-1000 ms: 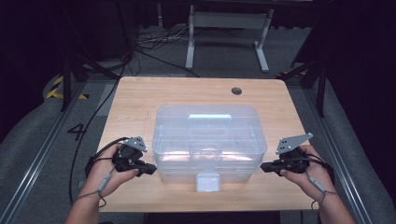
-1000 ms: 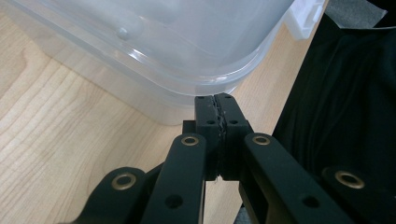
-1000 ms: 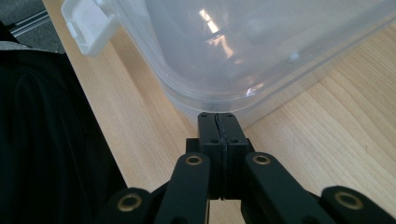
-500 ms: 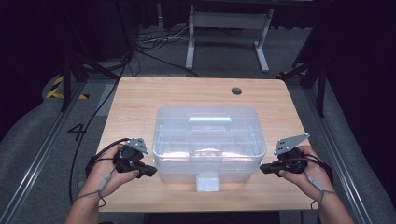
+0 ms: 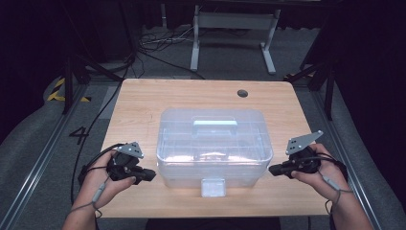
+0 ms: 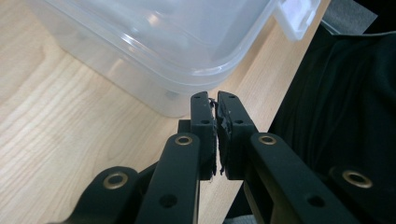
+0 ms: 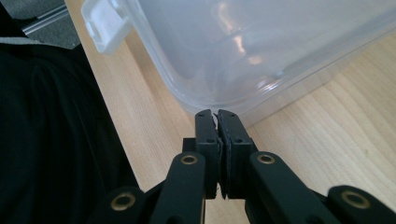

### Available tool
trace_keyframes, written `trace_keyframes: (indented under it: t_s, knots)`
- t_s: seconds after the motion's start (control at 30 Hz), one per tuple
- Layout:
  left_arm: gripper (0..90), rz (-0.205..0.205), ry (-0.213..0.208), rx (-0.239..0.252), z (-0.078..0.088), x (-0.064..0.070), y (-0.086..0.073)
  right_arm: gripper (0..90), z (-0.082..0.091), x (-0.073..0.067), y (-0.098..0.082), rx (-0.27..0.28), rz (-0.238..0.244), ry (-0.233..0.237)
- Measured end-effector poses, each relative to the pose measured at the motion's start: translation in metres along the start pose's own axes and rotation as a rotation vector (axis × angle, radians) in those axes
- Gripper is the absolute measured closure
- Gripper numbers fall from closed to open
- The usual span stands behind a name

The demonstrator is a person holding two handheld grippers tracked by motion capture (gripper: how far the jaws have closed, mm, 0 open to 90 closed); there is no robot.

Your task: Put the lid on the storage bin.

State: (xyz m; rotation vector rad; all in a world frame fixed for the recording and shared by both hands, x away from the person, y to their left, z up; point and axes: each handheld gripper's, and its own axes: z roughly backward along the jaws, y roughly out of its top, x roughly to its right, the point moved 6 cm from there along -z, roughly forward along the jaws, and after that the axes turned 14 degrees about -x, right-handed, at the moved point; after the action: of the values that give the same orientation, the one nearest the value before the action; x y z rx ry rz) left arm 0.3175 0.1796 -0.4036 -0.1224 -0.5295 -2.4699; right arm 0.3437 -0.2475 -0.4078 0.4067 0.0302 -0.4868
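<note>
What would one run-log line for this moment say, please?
left gripper: jaws just opening, nothing between | right gripper: same | clear lidded box: between them, lid on

Both handheld grippers, left gripper [image 5: 149, 176] and right gripper [image 5: 274, 169], are matte black with brass-ringed screw holes, grey three-cornered plates on top, thin cables trailing off. Person's wearing black.

Clear plastic box [image 5: 214, 143] (lid on) sits mid-table, upright.
</note>
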Motion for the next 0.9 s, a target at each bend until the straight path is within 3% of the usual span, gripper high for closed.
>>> trace_keyframes:
  t_s: [0.27,0.43,0.47,0.63,0.7,0.9]
  knots:
    - [84.1,0.046,0.041,0.101,0.020,-0.009,0.011,87.3,0.027,0.021,0.005,0.110,-0.022,-0.050]
    - [84.3,0.074,0.069,0.150,0.026,-0.016,0.017,87.4,0.033,0.031,0.006,0.162,-0.051,-0.069]
    - [84.3,0.096,0.081,0.163,0.027,-0.019,0.018,87.4,0.034,0.033,0.006,0.174,-0.059,-0.069]
    - [83.8,0.160,0.125,0.212,0.027,-0.039,0.018,87.4,0.036,0.048,0.005,0.228,-0.113,-0.110]
    - [83.6,0.185,0.123,0.229,0.026,-0.046,0.016,86.0,0.037,0.057,0.003,0.233,-0.141,-0.147]
    - [83.0,0.250,0.187,0.218,0.015,-0.076,0.015,87.5,0.030,0.086,-0.007,0.248,-0.233,-0.210]
